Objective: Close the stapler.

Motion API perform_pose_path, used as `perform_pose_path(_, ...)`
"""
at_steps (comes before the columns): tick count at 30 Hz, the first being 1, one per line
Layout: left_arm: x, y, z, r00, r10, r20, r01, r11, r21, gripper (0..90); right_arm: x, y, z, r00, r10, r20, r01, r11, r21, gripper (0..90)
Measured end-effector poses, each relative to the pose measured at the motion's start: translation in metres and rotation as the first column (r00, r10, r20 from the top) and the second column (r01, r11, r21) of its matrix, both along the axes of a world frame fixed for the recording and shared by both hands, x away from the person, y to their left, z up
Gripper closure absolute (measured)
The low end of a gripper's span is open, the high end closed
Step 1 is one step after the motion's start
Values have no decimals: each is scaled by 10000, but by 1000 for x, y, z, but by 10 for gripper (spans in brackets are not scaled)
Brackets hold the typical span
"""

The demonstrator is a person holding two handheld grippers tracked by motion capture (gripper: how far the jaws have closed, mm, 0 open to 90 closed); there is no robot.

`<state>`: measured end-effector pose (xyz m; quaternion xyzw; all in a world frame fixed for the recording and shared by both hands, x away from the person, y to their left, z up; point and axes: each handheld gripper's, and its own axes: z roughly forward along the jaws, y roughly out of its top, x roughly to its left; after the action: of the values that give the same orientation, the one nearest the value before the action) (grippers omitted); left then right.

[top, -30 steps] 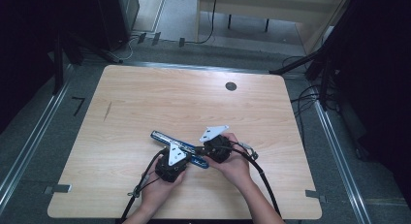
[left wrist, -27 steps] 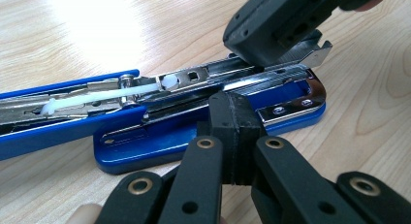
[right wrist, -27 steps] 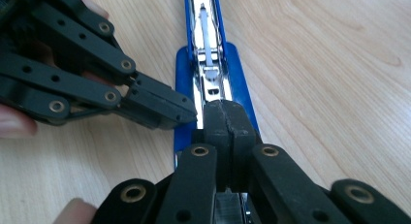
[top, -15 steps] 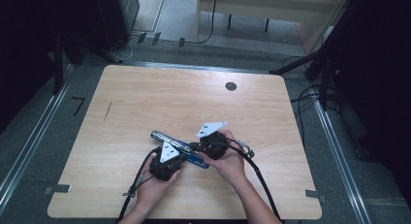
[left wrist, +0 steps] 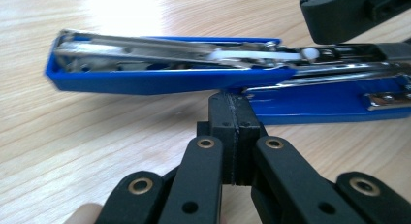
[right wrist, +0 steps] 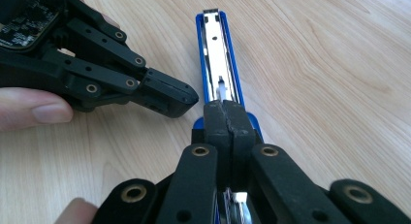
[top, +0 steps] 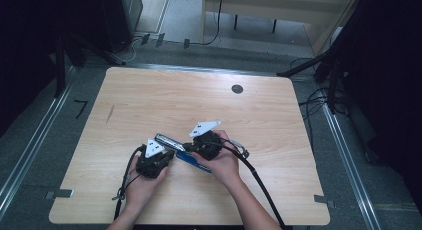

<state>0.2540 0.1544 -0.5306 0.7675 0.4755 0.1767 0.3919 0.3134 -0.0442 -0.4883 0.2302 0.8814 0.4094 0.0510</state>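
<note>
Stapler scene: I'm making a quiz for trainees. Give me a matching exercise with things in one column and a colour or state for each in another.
Things:
1. stapler
2. left gripper
3. table
4. round table cap

States:
A. light wood grain
B. blue, opened out, metal tray showing
C. dark, at the far edge
D. black jaws shut, nothing between them

Pairs: 1-B, 2-D, 3-A, 4-C

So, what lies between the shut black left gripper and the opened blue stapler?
Nothing: in the left gripper view the left gripper's tip meets the blue stapler's side, with bare wooden table below.
</note>
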Motion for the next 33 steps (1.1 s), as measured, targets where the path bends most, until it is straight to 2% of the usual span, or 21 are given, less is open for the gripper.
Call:
perform_pose_path(2,1,2,0,10000,87,28,-87,9999,102,900,2,5,-1,10000,19,28,-19,10000,3,900)
perform_pose_path(6,4,5,-1,9995,277,-163,-277,9996,31,900,7,13,-3,10000,-81,-10,81,10000,37,900)
perform_pose_path(8,6,5,-1,9993,308,-213,-307,9995,66,900,11,18,-5,9996,-227,-139,229,9997,79,900)
perform_pose_path(18,9,4,-2,9979,531,-363,-528,9985,110,900,17,29,-11,9986,-516,-94,516,9986,-94,900)
perform_pose_path(26,9,3,-2,9976,625,-304,-627,9980,-65,900,20,33,-10,9980,-636,-31,636,9979,-101,900)
perform_pose_path(33,9,2,0,9973,727,37,-726,9972,-191,900,19,31,-6,9980,-636,52,636,9980,-17,900)
